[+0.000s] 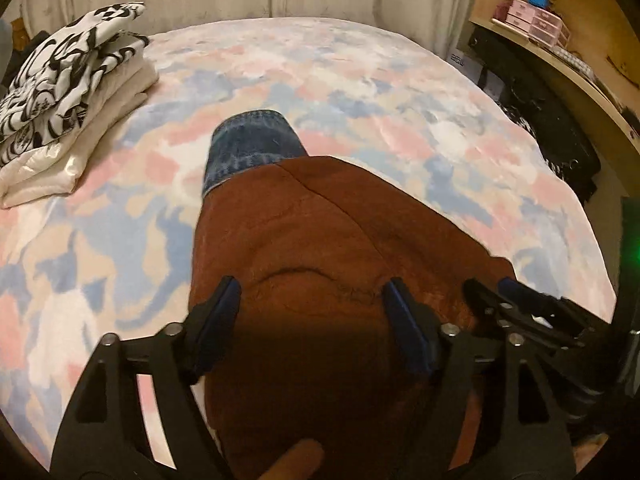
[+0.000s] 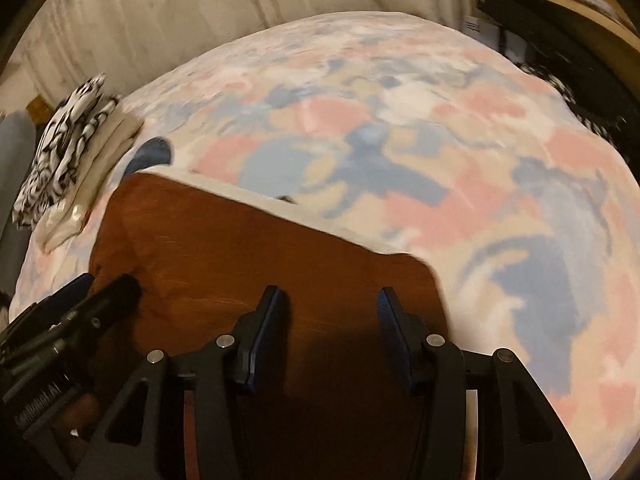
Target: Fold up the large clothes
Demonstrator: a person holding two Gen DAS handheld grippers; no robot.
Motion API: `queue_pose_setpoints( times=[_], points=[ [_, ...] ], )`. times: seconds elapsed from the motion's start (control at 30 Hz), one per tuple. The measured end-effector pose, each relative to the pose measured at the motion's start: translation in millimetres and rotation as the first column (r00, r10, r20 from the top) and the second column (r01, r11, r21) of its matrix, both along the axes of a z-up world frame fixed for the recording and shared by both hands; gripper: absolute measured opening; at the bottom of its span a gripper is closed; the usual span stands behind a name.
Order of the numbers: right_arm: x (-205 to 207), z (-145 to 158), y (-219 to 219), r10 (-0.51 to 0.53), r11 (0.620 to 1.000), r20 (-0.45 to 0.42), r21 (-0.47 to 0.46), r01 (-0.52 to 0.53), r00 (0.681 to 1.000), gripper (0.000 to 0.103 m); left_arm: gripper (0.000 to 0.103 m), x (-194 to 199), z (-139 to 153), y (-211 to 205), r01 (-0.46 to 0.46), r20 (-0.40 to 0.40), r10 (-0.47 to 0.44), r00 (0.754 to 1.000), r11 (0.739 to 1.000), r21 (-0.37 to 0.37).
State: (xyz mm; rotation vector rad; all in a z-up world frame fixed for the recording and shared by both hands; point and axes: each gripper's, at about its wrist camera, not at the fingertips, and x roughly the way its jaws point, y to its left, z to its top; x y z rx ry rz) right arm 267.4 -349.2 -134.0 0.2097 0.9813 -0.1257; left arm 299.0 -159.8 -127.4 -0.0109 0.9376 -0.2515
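Both our left tool and right tool stand wide open, empty, above the brown garment, so its fold may slide apart.

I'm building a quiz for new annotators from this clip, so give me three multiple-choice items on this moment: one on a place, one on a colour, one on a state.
1. Where does the stack of folded clothes lie on the bed?
A. near its left edge
B. at its centre
C. at its right edge

2. What colour is the garment under both claws?
A. green
B. rust brown
C. yellow

3. How do the two claws stand?
A. both clamped on fabric
B. one open, one shut
C. both open

Answers:
1 A: the stack of folded clothes sits on the pastel bedspread at the far left.
2 B: the brown garment is rust brown, with a denim piece sticking out past its far end.
3 C: the left claw and the right claw each show a wide gap between their fingers, with nothing pinched.
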Motion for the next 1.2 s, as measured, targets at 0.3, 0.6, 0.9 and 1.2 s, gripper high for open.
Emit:
queue_pose_setpoints(
  times=[0.3, 0.6, 0.9, 1.2],
  points=[
    [-34, 4, -28, -0.075, 0.997, -0.016, 0.036, 0.075, 0.997, 0.052, 0.081, -13, 14, 26, -0.026, 0.007, 0.027, 1.000, 0.997, -0.075],
    [-98, 51, 12, -0.035, 0.996, 0.057, 0.079, 0.030, 0.998, 0.060, 0.081, -79, 34, 68, 0.031, -0.007, -0.032, 0.999, 0.991, -0.128],
    [-166, 48, 70, 0.075, 0.992, 0.026, 0.097, -0.077, 0.997, 0.060, 0.081, -148, 49, 86, 0.091, 0.001, -0.092, 0.996, 0.981, -0.174],
    [-211, 41, 89, 0.126, 0.989, 0.017, 0.073, -0.127, 0.992, 0.060, 0.080, -165, 36, 105, 0.016, -0.072, -0.028, 0.997, 0.986, -0.165]
  ],
)
